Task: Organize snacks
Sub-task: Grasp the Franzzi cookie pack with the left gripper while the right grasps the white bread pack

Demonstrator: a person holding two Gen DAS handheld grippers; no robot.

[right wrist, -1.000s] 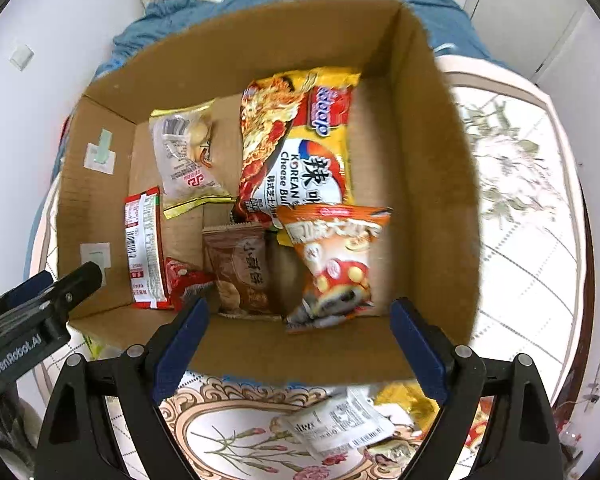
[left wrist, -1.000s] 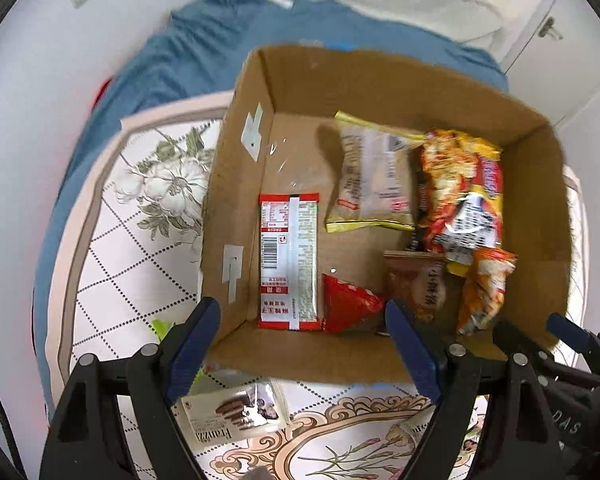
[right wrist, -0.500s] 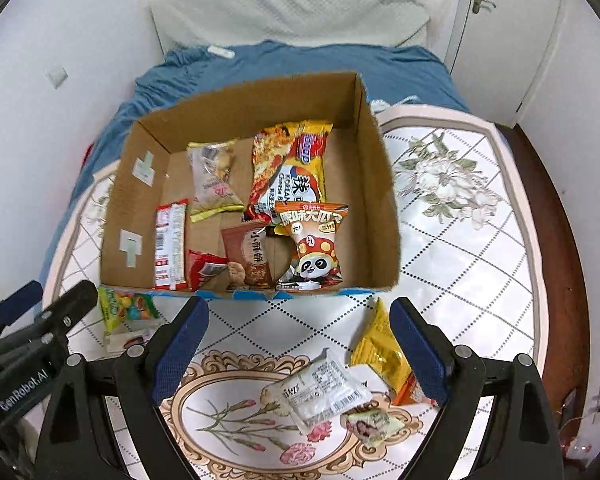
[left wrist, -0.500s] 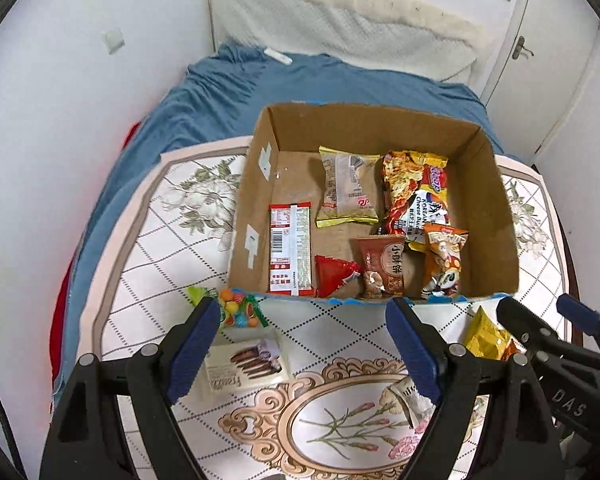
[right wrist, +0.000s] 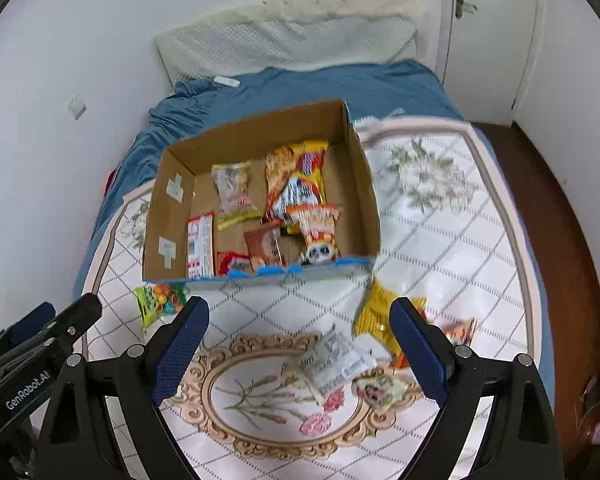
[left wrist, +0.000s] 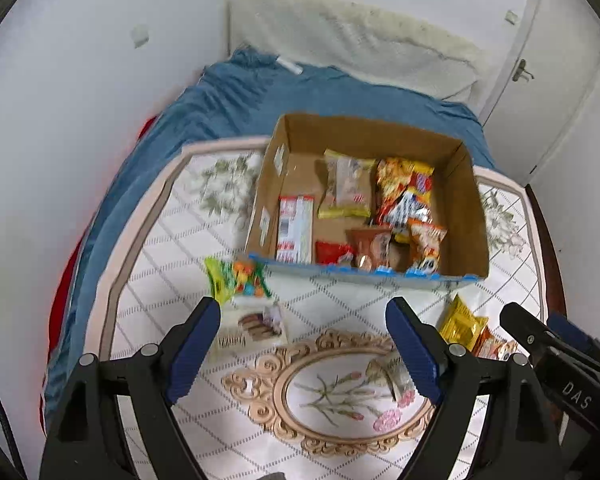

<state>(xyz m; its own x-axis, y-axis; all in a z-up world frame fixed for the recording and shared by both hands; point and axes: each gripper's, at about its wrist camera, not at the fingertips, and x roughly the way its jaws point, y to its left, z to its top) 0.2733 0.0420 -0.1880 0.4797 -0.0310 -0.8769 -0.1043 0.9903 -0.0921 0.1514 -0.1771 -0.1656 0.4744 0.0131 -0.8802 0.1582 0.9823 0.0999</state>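
I see an open cardboard box (right wrist: 364, 184) on the patterned counter, holding six packets: a red-and-white flat pack (right wrist: 200, 246) along its left wall, a small red packet (right wrist: 232, 261) at the near edge, a brown packet (right wrist: 265, 246) beside that, a clear yellow-trimmed bag (right wrist: 234, 194) toward the back, a large orange-yellow noodle bag (right wrist: 298, 178), and an orange panda-print bag (right wrist: 318, 232) leaning on it. Outside the box lie a green candy bag (right wrist: 158, 300) near its front left corner, a white wafer pack (left wrist: 252, 330), a yellow packet (right wrist: 374, 316), a clear white sachet (right wrist: 336, 360), a small pale packet (right wrist: 378, 390) and an orange packet (right wrist: 460, 330).
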